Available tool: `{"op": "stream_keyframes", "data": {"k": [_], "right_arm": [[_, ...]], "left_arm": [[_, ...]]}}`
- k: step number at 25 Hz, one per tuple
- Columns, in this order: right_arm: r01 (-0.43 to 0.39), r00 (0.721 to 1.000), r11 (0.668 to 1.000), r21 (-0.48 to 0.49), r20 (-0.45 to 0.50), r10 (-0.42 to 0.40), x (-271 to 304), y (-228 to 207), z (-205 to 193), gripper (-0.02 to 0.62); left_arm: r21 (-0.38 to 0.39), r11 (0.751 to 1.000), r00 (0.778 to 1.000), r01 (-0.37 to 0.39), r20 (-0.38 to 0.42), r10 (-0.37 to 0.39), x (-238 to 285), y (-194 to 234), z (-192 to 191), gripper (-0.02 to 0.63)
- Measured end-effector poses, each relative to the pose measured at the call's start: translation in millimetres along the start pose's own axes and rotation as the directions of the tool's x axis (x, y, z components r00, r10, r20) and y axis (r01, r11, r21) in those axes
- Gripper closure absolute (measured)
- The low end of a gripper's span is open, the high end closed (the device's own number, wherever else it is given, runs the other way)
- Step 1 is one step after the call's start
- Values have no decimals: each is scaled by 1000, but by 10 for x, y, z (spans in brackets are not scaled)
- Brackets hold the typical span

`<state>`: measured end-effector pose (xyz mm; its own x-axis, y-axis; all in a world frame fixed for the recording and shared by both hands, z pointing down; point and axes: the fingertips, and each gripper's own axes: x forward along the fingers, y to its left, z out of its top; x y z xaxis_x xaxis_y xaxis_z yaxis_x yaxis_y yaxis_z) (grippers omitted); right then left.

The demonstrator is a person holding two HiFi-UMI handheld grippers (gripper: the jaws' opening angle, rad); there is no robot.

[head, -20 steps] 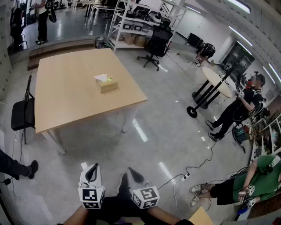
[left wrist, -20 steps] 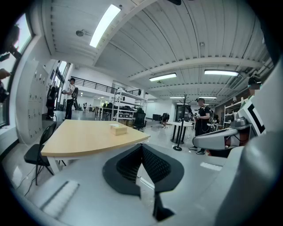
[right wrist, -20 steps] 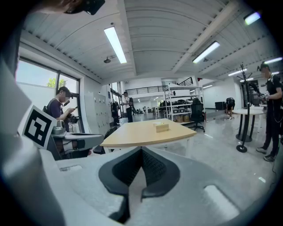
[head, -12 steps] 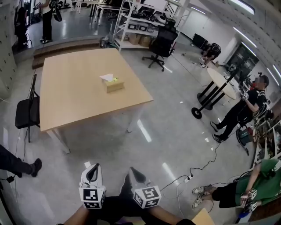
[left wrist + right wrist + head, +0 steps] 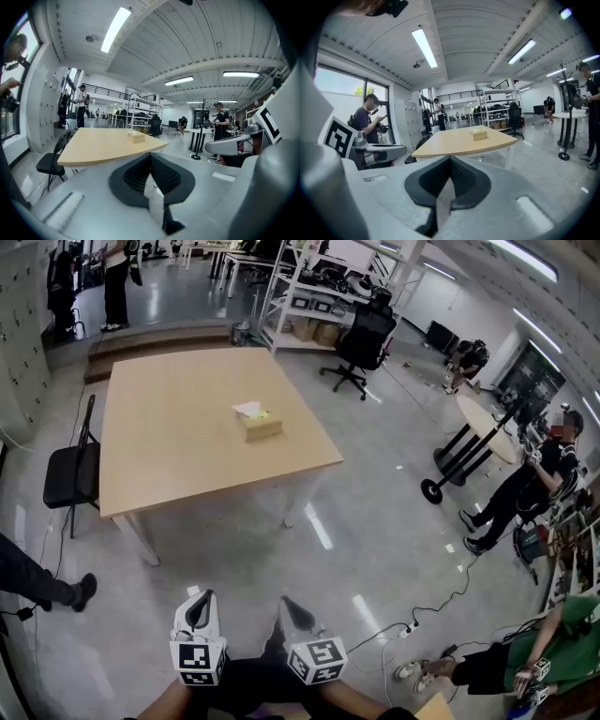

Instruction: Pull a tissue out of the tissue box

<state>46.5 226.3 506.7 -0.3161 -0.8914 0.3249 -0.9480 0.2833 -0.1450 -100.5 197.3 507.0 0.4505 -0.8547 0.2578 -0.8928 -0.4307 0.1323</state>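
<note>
A tan tissue box (image 5: 259,424) with a white tissue (image 5: 248,409) sticking out of its top stands near the middle of a light wooden table (image 5: 178,456), far ahead of me. Both grippers hang low in front of my body, well short of the table. My left gripper (image 5: 199,600) and right gripper (image 5: 286,605) are side by side, both shut and empty. In the left gripper view the shut left gripper (image 5: 150,155) looks toward the tissue box (image 5: 136,137). The right gripper view has the right gripper (image 5: 450,160) below the distant tissue box (image 5: 478,134).
A black folding chair (image 5: 70,474) stands at the table's left side. Grey floor lies between me and the table. An office chair (image 5: 361,338), a round stand table (image 5: 478,423), people at the right and a power strip (image 5: 408,629) with cables are around.
In the head view the table and tissue box have slid right and slightly down. Both grippers keep the same place at the bottom of that view and stay shut.
</note>
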Motion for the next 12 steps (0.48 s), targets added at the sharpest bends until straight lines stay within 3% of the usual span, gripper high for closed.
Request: {"op": "stream_keyframes", "data": {"k": [12], "right_arm": [[2,1000,1000,18,-5,-2,91,-9,42,604]], "left_arm": [[-17,1000,1000,7,-3,-7,37,9,-36,588]]}}
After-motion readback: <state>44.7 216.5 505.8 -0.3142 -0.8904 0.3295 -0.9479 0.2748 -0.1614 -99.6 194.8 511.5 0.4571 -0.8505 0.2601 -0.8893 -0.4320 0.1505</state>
